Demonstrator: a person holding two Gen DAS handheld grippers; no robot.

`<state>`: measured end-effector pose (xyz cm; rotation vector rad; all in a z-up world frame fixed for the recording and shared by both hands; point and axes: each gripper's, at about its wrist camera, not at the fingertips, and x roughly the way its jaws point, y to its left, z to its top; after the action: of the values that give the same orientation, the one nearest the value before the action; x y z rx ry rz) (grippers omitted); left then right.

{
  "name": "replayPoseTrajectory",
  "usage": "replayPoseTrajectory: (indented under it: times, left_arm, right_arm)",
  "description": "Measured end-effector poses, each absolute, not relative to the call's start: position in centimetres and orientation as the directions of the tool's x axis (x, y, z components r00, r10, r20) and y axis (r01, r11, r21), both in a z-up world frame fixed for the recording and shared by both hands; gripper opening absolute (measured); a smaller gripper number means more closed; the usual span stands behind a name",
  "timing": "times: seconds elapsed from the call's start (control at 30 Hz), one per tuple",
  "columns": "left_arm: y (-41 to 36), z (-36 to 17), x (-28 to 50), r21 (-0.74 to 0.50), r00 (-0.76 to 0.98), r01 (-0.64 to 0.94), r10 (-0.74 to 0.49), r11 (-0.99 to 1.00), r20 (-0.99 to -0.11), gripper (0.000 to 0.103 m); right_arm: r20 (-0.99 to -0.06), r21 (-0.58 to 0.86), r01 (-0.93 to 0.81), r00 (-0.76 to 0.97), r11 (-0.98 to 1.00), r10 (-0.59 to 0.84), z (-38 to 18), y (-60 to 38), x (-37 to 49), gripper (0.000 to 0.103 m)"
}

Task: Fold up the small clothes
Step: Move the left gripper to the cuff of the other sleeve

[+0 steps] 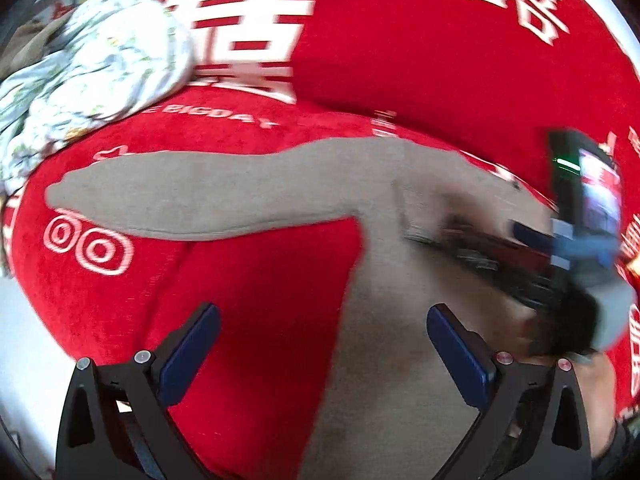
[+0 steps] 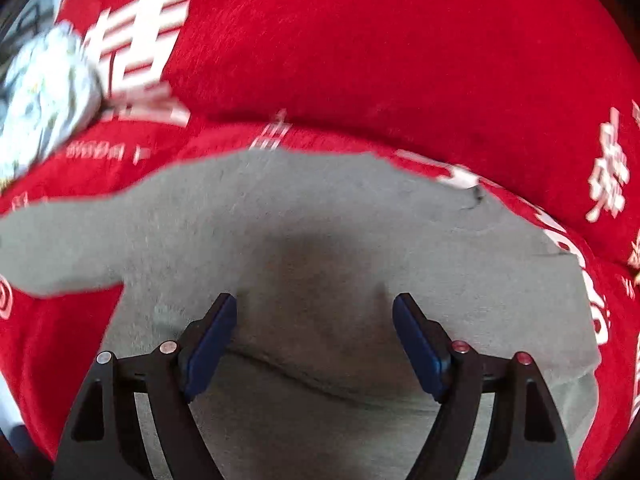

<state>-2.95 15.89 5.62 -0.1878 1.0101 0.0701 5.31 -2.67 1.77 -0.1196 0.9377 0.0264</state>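
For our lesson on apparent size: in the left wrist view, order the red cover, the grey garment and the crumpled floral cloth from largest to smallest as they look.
1. red cover, filling most of the view
2. grey garment, though nearness to the camera enlarges it
3. crumpled floral cloth, smallest and farther off

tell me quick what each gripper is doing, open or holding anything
Left gripper: open, holding nothing, above the grey garment.
Right gripper: open, nothing gripped, grey garment below it.
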Motion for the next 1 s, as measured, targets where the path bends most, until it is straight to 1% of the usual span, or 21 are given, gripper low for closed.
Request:
replayPoseTrajectory:
  times: [0.13, 0.23, 0.37, 0.43, 0.53, 0.57, 0.63, 0.7, 0.73, 0.83, 0.97, 1.0]
  left_arm:
    - [20.2, 4.1, -2.1, -0.07, 0.492, -0.303, 0.094, 0.95, -0.866, 0.103]
    - [23.3, 3.0, -1.8, -0.051, 0.489, -0.352, 0.138, 0.935, -0.861, 0.103]
    - [27.6, 1.6, -1.2, 0.012, 0.455, -0.45, 0.24, 0.893, -0.858, 0.103]
    - [30.7, 0.9, -0.6, -0.025, 0.438, -0.52, 0.241, 0.854, -0.866, 0.103]
    - [35.7, -0.4, 0.5, -0.162, 0.426, -0.604, 0.144, 0.78, -0.893, 0.103]
    - [37.2, -0.7, 1.1, -0.181, 0.419, -0.638, 0.14, 0.749, -0.897, 0.103]
    - [37.8, -0.5, 2.3, -0.123, 0.405, -0.672, 0.223, 0.73, -0.887, 0.103]
    - [38.6, -1.2, 4.3, -0.03, 0.318, -0.712, 0.284, 0.702, -0.904, 0.103]
    - [38.7, -1.2, 4.8, -0.01, 0.306, -0.73, 0.314, 0.684, -0.899, 0.103]
    - [39.1, -1.2, 5.3, -0.03, 0.285, -0.814, 0.354, 0.581, -0.89, 0.103]
    - [39.6, -1.4, 6.4, -0.047, 0.299, -0.829, 0.371, 0.557, -0.879, 0.103]
    - [39.7, -1.3, 6.4, -0.053, 0.306, -0.831, 0.374, 0.554, -0.876, 0.098]
  right_arm:
    - [-0.815, -0.092, -0.085, 0.579, 0.992, -0.026, 0.7, -3.0, 5.0, 0.083]
    - [-0.808, -0.065, -0.08, 0.589, 0.995, -0.005, 0.1, -3.2, 4.8, 0.083]
    - [-0.813, -0.044, -0.079, 0.582, 0.996, 0.011, -0.2, -3.7, 5.2, 0.085]
    - [-0.813, -0.025, -0.074, 0.581, 0.997, 0.023, -0.3, -4.0, 5.2, 0.086]
    - [-0.814, -0.012, -0.072, 0.58, 0.997, 0.032, -0.4, -4.2, 5.2, 0.087]
    - [-0.814, -0.012, -0.072, 0.581, 0.997, 0.032, -0.4, -4.2, 5.2, 0.087]
    - [-0.813, -0.014, -0.071, 0.582, 0.997, 0.031, -0.5, -4.1, 5.2, 0.087]
    - [-0.813, -0.012, -0.072, 0.582, 0.997, 0.032, -0.5, -4.2, 5.2, 0.088]
    - [-0.813, -0.009, -0.071, 0.581, 0.997, 0.034, -0.5, -4.2, 5.2, 0.088]
    - [-0.813, -0.004, -0.072, 0.581, 0.997, 0.039, -0.6, -4.2, 5.1, 0.088]
    - [-0.813, -0.001, -0.072, 0.581, 0.997, 0.041, -0.6, -4.3, 5.2, 0.088]
    - [-0.813, -0.001, -0.073, 0.581, 0.997, 0.042, -0.6, -4.3, 5.2, 0.088]
